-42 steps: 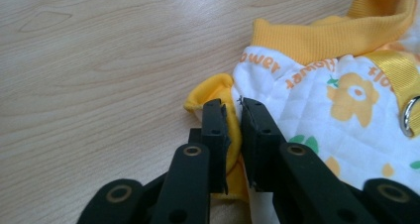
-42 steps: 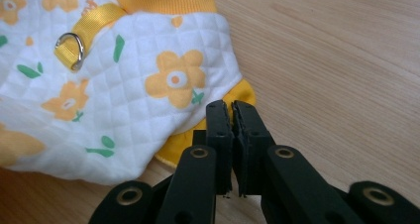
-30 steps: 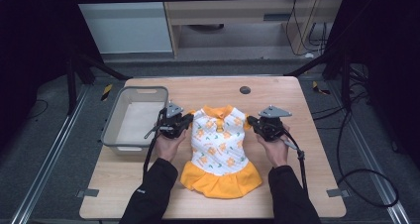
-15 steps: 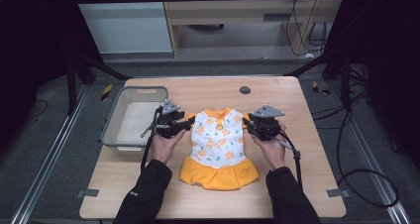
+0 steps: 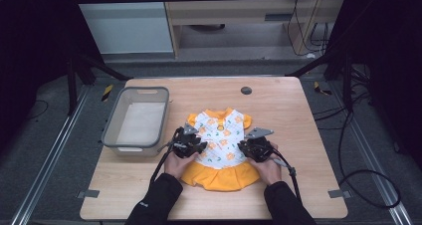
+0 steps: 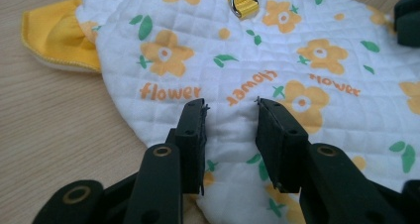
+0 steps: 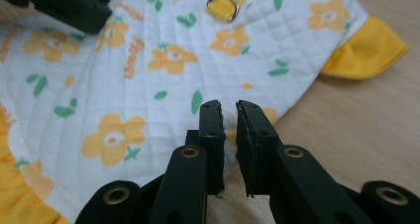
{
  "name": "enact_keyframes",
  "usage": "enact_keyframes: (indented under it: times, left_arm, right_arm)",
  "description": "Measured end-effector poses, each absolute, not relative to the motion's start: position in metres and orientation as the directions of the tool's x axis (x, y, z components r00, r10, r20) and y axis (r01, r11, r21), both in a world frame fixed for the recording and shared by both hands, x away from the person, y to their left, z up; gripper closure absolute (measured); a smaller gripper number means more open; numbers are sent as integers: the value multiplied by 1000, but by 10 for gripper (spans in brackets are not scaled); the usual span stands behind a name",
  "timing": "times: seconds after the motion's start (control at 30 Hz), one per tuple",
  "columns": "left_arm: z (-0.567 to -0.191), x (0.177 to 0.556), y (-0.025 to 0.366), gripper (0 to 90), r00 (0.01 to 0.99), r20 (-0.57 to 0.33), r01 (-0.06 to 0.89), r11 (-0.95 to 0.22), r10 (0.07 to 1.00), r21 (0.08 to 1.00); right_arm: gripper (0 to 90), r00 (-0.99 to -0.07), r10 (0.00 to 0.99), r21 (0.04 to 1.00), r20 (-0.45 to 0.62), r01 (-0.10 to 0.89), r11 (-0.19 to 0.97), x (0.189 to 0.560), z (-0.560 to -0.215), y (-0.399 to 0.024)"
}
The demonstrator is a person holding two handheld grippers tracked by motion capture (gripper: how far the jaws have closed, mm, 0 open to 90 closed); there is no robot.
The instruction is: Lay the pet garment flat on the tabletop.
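A grey basket point(image 5: 135, 120) sits at the desk's point(image 5: 298, 135) left. The left gripper point(image 6: 230, 116) – jaws part-open and just closing – straddles the flower dress point(image 5: 219, 140) lying flat mid-desk, its hem partly hidden by hands. The right gripper point(image 7: 229, 116), nearly closed, hangs over the dress's edge; no pinch is visible.

One dress point(image 5: 220, 144); one basket point(image 5: 110, 135); two hand-held grippers; one table point(image 5: 298, 135).
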State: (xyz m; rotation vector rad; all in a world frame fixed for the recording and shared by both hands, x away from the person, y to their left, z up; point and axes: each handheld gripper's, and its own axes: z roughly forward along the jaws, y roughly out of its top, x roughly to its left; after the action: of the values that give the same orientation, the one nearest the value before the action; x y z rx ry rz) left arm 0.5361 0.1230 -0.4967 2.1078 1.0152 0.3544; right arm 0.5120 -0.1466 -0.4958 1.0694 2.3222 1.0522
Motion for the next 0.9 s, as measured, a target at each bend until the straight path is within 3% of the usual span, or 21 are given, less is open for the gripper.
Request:
enact_keyframes:
  times: [0.47,0.67,0.83,0.9]
  left_arm:
    - [-485,532,127,619,671,-18,518,-452,741,726]
    - [-471,505,144,618,708,-22,498,-476,706,725]
    - [-491,480,154,618,738,-7,502,-542,675,674]
    - [-494,475,156,614,738,7,483,-535,675,693]
  right_arm:
    - [843,-639,769,759,-20,490,428,498,-497,-144]
    - [899,-685,728,789,38,467,399,472,-480,-151]
    - [899,-717,695,751,45,483,451,454,-489,-153]
    - [900,-714,698,735,48,499,460,452,-492,-154]
